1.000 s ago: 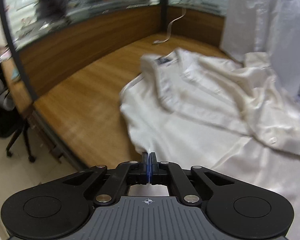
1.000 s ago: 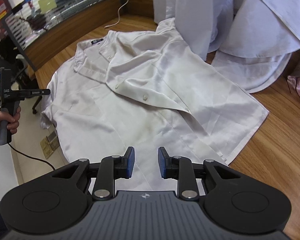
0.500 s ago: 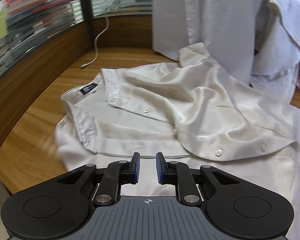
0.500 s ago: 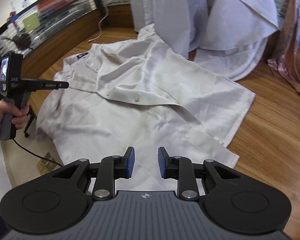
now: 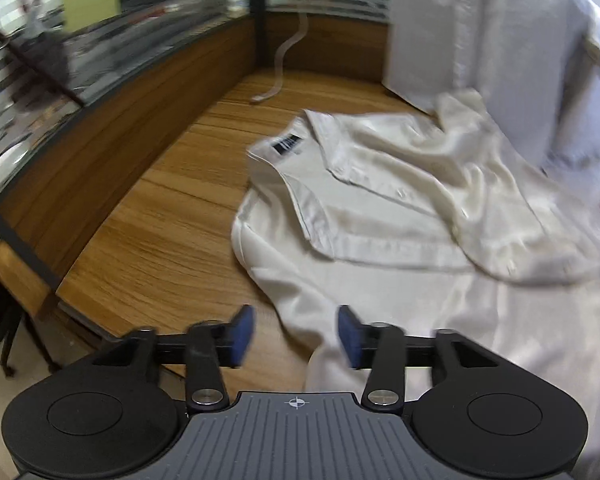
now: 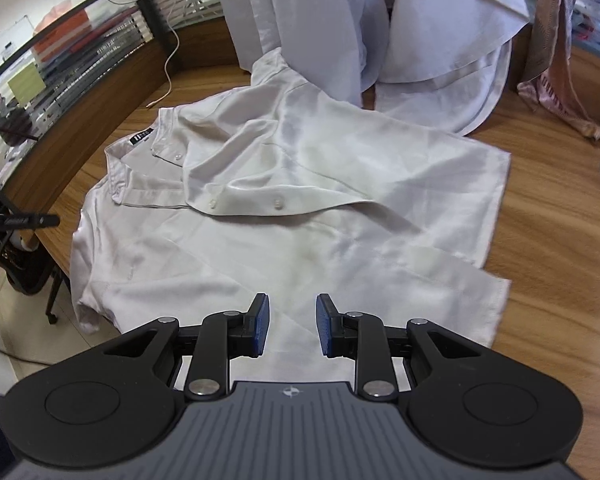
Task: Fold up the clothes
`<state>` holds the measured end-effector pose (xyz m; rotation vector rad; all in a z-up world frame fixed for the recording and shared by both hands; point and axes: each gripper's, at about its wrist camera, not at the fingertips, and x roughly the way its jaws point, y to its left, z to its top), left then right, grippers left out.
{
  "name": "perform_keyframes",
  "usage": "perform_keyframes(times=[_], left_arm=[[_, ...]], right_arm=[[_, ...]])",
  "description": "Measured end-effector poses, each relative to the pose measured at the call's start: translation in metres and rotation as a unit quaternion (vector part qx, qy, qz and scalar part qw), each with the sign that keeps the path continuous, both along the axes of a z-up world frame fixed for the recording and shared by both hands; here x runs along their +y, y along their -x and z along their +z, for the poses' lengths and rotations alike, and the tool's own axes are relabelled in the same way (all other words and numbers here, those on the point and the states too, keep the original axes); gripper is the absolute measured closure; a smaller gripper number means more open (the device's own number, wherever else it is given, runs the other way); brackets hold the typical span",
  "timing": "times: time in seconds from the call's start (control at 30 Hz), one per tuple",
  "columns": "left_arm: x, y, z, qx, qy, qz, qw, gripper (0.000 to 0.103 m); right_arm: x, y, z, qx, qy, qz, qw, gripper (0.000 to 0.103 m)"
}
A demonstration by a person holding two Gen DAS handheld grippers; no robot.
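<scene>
A cream white button shirt [image 6: 300, 208] lies spread on the wooden table [image 6: 560, 240], collar and black label [image 6: 141, 136] at the far left, one front panel folded back over the chest. In the left wrist view the same shirt [image 5: 400, 208] fills the right side, its sleeve running down toward the camera. My left gripper [image 5: 296, 336] is open wide and holds nothing, hovering by the sleeve's edge near the table's front edge. My right gripper [image 6: 293, 330] is open above the shirt's lower hem, nothing between its blue pads [image 6: 260, 330].
Pale white garments [image 6: 380, 20] hang at the back and drape onto the table. A pink patterned cloth [image 6: 556, 64] hangs at the right. A white cable [image 5: 284, 60] trails in the far corner. A wood and glass partition [image 5: 120, 100] borders the left side.
The left gripper was shut on the shirt's sleeve edge, let go, and now stands open wider, swung back toward the left. The right gripper stayed open and rose slightly.
</scene>
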<state>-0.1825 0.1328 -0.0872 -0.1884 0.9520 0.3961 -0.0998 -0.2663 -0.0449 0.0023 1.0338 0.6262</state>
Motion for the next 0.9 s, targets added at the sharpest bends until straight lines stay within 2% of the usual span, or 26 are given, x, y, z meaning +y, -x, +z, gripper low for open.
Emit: perform_keyframes(times=[0.23, 0.43, 0.47, 0.5, 0.53, 0.67, 0.9], left_arm=[[0.011, 0.003, -0.034, 0.034, 0.042, -0.080, 0.9953, 0.051], [0.011, -0.001, -0.053, 0.037, 0.081, -0.085, 0.9924, 0.057], [0.011, -0.002, -0.056, 0.037, 0.087, -0.085, 0.9919, 0.071], [0.011, -0.002, -0.057, 0.033, 0.095, -0.080, 0.9917, 0.092], [0.010, -0.001, -0.057, 0.024, 0.105, -0.072, 0.9916, 0.100], [-0.002, -0.003, -0.047, -0.002, 0.105, -0.041, 0.9936, 0.101], [-0.033, -0.033, -0.040, -0.033, 0.105, -0.039, 0.9932, 0.101]], right_arm=[[0.041, 0.004, -0.013, -0.009, 0.001, -0.001, 1.000, 0.074], [0.051, 0.003, -0.013, -0.014, 0.003, 0.000, 1.000, 0.074], [0.052, 0.003, -0.012, -0.015, 0.004, 0.004, 1.000, 0.074], [0.052, 0.003, -0.010, -0.017, 0.008, 0.009, 1.000, 0.074], [0.051, 0.002, -0.008, -0.019, 0.012, 0.014, 1.000, 0.074], [0.046, -0.001, 0.002, -0.023, 0.032, 0.030, 0.999, 0.074], [0.046, -0.004, 0.006, -0.028, 0.029, 0.041, 0.998, 0.074]])
